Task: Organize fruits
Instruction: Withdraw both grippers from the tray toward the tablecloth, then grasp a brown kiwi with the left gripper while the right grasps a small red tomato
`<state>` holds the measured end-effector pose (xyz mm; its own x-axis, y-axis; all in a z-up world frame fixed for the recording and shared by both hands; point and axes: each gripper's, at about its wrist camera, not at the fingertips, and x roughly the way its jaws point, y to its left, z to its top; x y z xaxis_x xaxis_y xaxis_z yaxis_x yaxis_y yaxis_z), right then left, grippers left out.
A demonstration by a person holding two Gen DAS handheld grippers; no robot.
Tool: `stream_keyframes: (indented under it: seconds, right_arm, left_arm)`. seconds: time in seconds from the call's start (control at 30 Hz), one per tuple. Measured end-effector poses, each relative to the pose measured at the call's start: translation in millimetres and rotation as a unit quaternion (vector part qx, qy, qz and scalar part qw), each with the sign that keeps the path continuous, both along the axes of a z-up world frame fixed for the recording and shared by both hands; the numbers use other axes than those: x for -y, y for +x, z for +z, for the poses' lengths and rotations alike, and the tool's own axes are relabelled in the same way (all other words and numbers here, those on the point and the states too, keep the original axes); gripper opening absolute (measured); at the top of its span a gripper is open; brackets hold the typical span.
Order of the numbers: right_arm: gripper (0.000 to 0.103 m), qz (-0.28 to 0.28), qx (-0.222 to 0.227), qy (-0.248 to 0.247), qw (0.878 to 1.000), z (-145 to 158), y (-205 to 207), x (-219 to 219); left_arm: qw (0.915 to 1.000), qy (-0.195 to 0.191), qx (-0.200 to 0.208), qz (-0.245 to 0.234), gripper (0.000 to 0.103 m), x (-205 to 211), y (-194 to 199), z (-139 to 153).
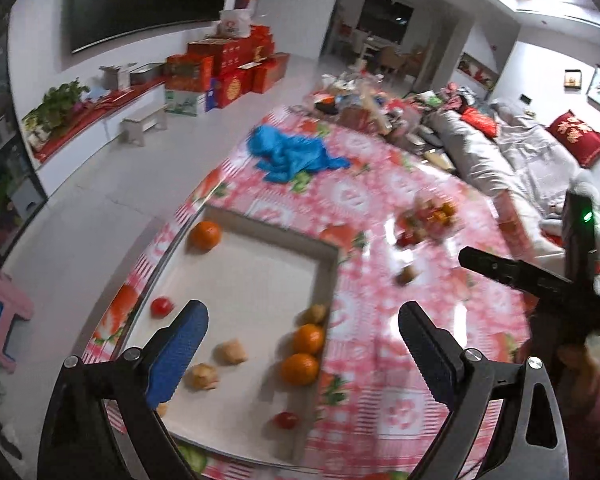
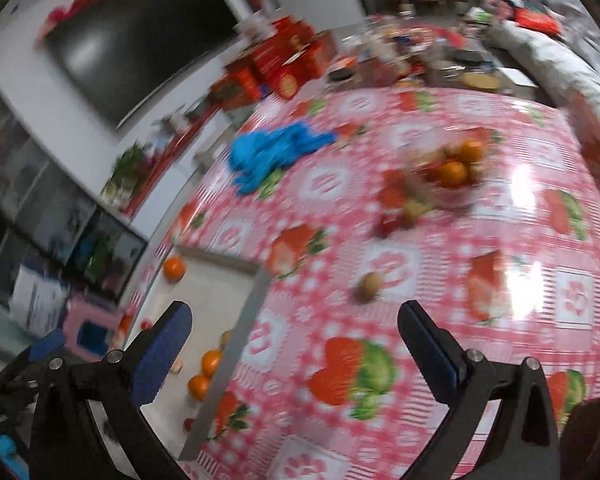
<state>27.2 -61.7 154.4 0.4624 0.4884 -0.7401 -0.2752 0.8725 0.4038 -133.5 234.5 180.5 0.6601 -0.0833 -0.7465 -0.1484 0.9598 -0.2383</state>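
Both grippers, left (image 1: pixel 302 330) and right (image 2: pixel 294 330), have fingers wide open and hold nothing. The white tray (image 1: pixel 260 280) at the counter's near left edge holds oranges (image 1: pixel 300 368) and small fruits. More fruit sits piled (image 2: pixel 448 176) mid-counter, one brown fruit (image 2: pixel 370 285) closer. Grab that one gently, from both sides.

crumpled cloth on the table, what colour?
Bright blue. The crumpled cloth shows sharpest in the left wrist view, lying on the pink tablecloth.
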Motion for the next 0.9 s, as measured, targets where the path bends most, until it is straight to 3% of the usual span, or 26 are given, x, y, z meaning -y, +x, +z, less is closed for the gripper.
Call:
stream_keyframes:
  seconds: [0.23, 0.33, 0.37, 0.43, 0.53, 0.7, 0.8, 0.9]
  right_arm:
    - [0.103, -0.082, 0.009, -0.037, 0.996, -2, 17, 72]
    - [0.103, -0.094, 0.008, -0.084, 0.992, -17, 19, 88]
    - [0.103, -0.097, 0.000, -0.105, 0.990, -28, 20, 93]
    - [0.103, -0.098, -0.011, -0.130, 0.987, -47, 17, 101]
    - [0.103, -0.099, -0.016, -0.161, 0.982, -78, 6, 105]
    - [0.103, -0.089, 0.000, -0.219, 0.972, -114, -18, 101]
    - [0.103, -0.079, 0.015, -0.249, 0.965, -131, -31, 94]
    - [0.103, -0.076, 0.010, -0.210, 0.975, -142, -36, 101]
  left_arm:
    - [0.9984, -0.013, 0.037, -0.041, 0.097, 46, 26, 65]
    - [0.9967, 0.008, 0.058, -0.057, 0.097, 78, 46, 90]
    - [0.9960, 0.015, 0.061, -0.063, 0.103, 88, 53, 94]
    - [0.9944, 0.038, 0.071, -0.069, 0.103, 111, 69, 91]
    - [0.9921, 0.090, 0.058, -0.066, 0.103, 145, 101, 54]
    - [0.9881, 0.127, -0.010, -0.087, 0.103, 186, 133, -46]
    - [0.9837, 0.148, -0.037, -0.094, 0.103, 203, 144, -90]
    - [0.9820, 0.160, -0.046, -0.089, 0.103, 209, 153, -111]
